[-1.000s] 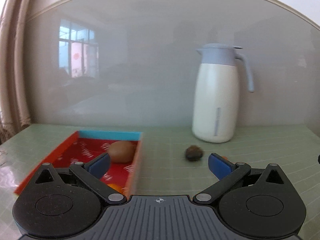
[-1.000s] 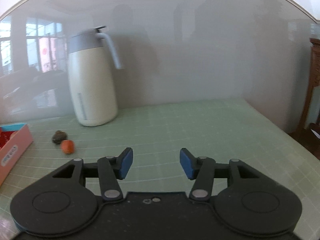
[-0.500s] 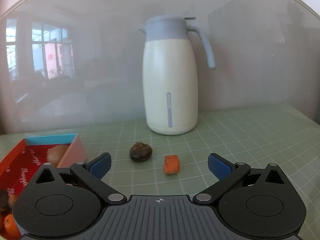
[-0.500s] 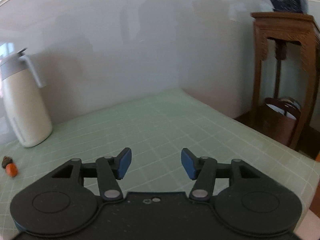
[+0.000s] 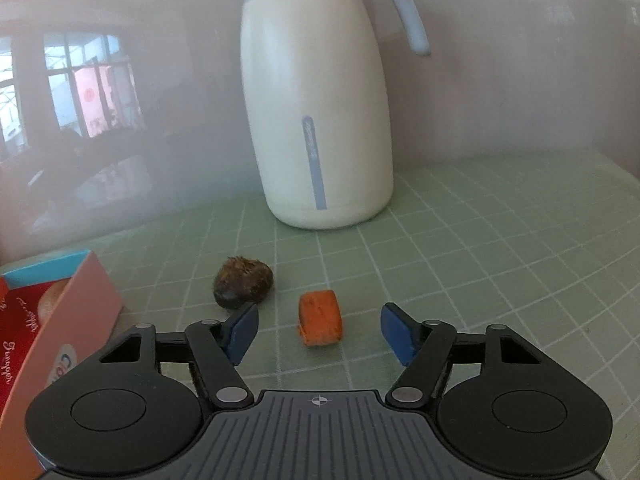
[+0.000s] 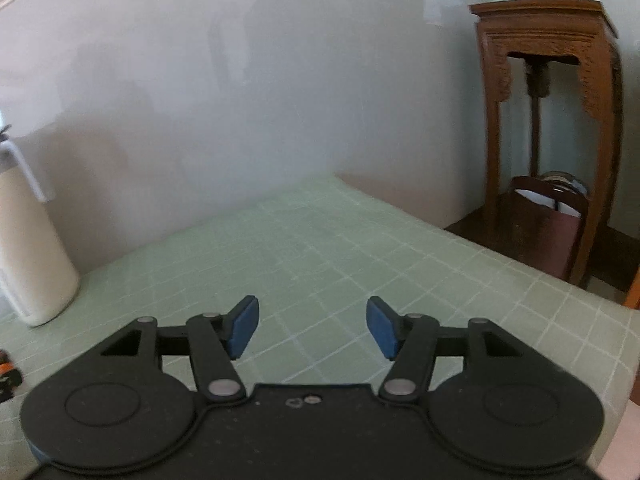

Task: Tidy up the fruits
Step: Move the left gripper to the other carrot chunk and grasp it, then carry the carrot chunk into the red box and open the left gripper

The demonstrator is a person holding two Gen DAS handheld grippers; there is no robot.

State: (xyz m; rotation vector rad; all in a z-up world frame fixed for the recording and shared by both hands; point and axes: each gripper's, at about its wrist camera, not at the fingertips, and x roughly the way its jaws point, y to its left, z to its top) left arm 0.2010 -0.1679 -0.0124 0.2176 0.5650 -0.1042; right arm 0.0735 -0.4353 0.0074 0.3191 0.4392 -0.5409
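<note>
In the left wrist view a small orange fruit piece [image 5: 320, 317] lies on the green gridded mat between the blue pads of my left gripper [image 5: 319, 333]. Its jaws are closing, with a gap still on each side of the piece. A dark brown hairy fruit [image 5: 243, 287] sits just left of it, by the left pad. The red and blue box [image 5: 60, 320] at the left edge holds a pale round fruit. My right gripper [image 6: 312, 327] hovers over bare mat, its jaws opening with nothing between them.
A tall cream jug with a grey lid and handle [image 5: 318, 120] stands behind the fruits against the wall; its side shows at the left of the right wrist view [image 6: 32, 248]. A wooden stand [image 6: 548, 128] and the table's far right edge lie beyond.
The left gripper swung right from the box and came down close around the orange piece, its jaws narrowing. The right gripper turned right, away from the jug, and its jaws widened a little.
</note>
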